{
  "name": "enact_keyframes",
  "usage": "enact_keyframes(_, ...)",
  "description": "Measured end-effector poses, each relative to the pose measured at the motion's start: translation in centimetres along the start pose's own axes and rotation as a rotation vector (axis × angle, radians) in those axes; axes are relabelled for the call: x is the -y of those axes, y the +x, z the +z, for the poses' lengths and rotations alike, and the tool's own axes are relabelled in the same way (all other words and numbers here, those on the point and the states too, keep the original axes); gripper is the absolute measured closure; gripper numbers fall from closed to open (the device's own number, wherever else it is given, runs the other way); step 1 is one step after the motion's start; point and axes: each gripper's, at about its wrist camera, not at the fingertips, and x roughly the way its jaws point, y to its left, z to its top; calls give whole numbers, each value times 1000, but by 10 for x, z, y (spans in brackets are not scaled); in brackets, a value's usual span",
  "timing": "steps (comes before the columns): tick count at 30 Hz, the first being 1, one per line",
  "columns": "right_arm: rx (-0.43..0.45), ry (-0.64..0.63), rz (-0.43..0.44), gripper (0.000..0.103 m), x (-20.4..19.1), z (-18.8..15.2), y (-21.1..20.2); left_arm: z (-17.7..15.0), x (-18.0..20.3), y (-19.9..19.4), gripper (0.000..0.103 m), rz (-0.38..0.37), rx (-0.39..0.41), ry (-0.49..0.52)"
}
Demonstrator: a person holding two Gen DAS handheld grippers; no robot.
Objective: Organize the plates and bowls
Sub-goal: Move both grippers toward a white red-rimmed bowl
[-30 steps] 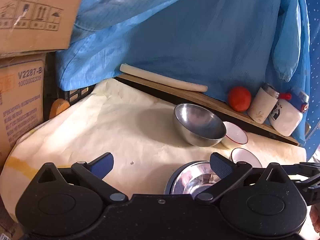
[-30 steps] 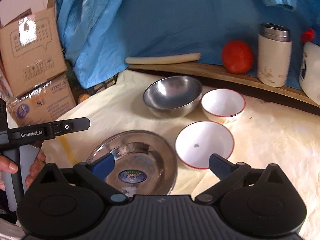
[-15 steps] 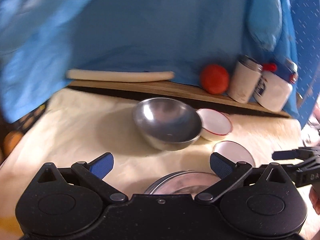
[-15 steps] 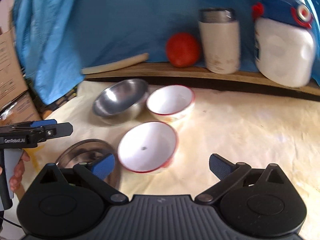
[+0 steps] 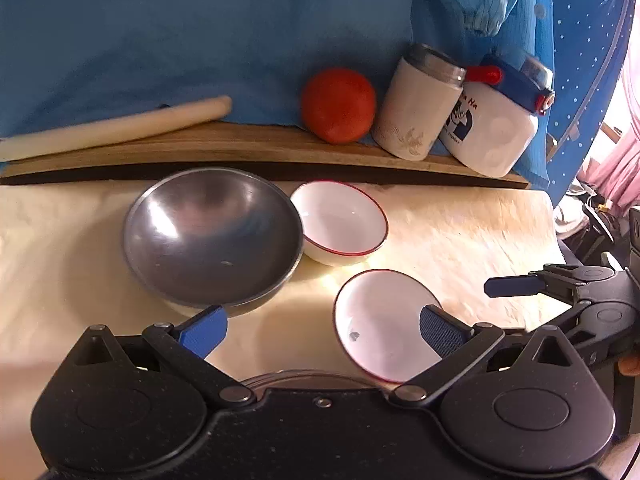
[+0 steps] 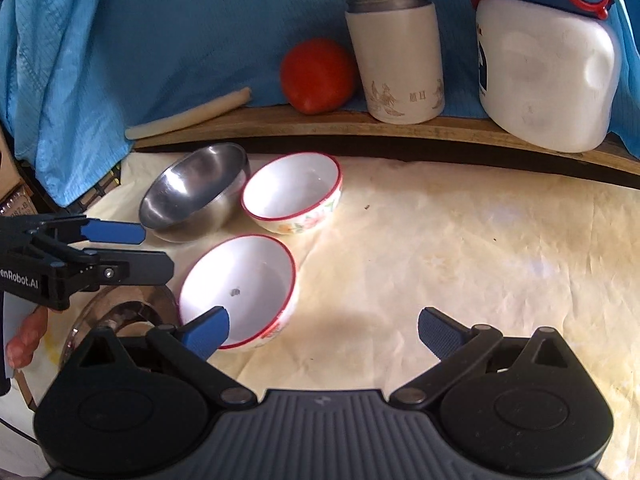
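Readable writing was sparse: "enRobot.AI" on the left tool (image 6: 116, 232) and "Ha" on the white jug (image 5: 494, 128) (its other print too small to read). Both tools stood wide and empty, the right tool (image 6: 322, 330) above bare cream desk (image 6: 460, 240) with open room to its right. The steel bowl (image 5: 212, 236), far white bowl (image 5: 340, 224) and near white bowl (image 5: 384, 320) clustered just before the wooden shelf (image 5: 240, 148), the steel plate (image 6: 120, 308) nearest.
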Motion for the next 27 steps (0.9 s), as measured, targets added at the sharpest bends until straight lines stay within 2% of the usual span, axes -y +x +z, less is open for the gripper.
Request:
enact_keyframes(7,-24,-10,1,1,-1,0,9,3,5,21,1,-23,-66,-29)
enact_keyframes(12,-29,-10,11,6,-1,0,11,4,-3,30,3,-52,-106,-122)
enact_keyframes(17,-30,-24,17,16,-6,1,12,2,-3,32,13,-60,-123,-136)
enact_keyframes(22,-22,-28,28,32,-10,2,12,0,0,35,21,-70,-135,-128)
enact_keyframes(24,-25,-30,38,37,-12,2,13,0,0,36,28,-71,-139,-122)
enact_keyframes(27,-26,-31,58,51,-13,2,13,0,1,37,42,-69,-144,-111)
